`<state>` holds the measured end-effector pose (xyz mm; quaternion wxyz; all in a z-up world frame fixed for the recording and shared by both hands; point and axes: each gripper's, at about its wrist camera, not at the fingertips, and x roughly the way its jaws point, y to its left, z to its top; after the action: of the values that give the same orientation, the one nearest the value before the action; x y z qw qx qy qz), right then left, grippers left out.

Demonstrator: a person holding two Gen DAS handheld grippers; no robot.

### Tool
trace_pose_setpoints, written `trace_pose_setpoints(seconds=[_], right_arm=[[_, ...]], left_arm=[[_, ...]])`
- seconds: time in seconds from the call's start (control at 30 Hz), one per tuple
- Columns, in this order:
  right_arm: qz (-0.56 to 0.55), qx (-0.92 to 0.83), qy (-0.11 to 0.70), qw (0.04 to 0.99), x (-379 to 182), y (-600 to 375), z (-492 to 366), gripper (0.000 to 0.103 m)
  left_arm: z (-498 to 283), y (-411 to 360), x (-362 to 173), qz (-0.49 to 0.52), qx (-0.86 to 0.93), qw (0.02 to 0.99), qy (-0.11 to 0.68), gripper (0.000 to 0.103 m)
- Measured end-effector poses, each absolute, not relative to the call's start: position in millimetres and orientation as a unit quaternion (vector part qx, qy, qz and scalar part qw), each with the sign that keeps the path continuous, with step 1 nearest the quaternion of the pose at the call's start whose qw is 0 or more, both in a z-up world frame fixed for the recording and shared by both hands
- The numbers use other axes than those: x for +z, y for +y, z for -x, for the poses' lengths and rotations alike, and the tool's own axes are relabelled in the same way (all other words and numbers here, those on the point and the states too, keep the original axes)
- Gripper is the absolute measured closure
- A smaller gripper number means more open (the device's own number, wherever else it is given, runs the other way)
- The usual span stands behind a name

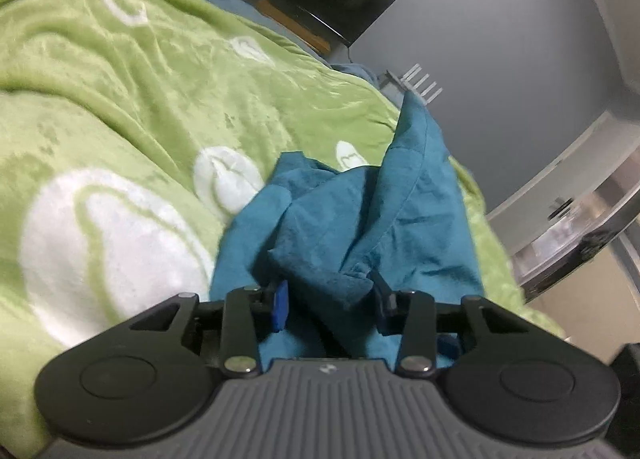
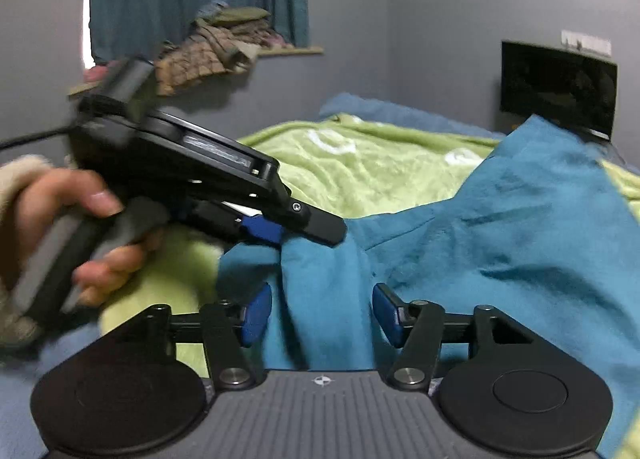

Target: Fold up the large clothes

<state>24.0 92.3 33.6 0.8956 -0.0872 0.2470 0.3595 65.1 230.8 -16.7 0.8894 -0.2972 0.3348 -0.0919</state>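
At the bottom of the frame, the right gripper is sitting open around a fold of the teal garment. At centre left, the left gripper is pinching its edge, likely lifting it for folding above the green blanket.

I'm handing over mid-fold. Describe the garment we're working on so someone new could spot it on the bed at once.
Find the bed covered by the lime-green blanket with white shapes. Lying crumpled on its near side is the teal garment, with the left gripper and right gripper both at its near edge. It is the only deep teal, matte piece lying on top of the fluffy green; the paler blue bedding lies beneath the blanket.
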Motion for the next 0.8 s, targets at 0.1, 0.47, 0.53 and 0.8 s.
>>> trace_pose_setpoints(seconds=[0.1, 0.47, 0.53, 0.8], right_arm=[[0.047, 0.336, 0.237, 0.910, 54, 37, -12, 0.044], [-0.092, 0.121, 0.302, 0.941, 22, -84, -59, 0.056], [-0.091, 0.124, 0.296, 0.943, 14, -79, -58, 0.056], [-0.090, 0.135, 0.293, 0.942, 13, -78, -66, 0.061]], left_arm=[[-60, 225, -9, 0.248, -0.079, 0.903, 0.343, 0.064], [-44, 209, 30, 0.190, -0.025, 0.948, 0.254, 0.019], [-54, 199, 36, 0.172, -0.053, 0.951, 0.250, 0.013], [-99, 177, -1, 0.116, -0.130, 0.892, 0.417, 0.027]])
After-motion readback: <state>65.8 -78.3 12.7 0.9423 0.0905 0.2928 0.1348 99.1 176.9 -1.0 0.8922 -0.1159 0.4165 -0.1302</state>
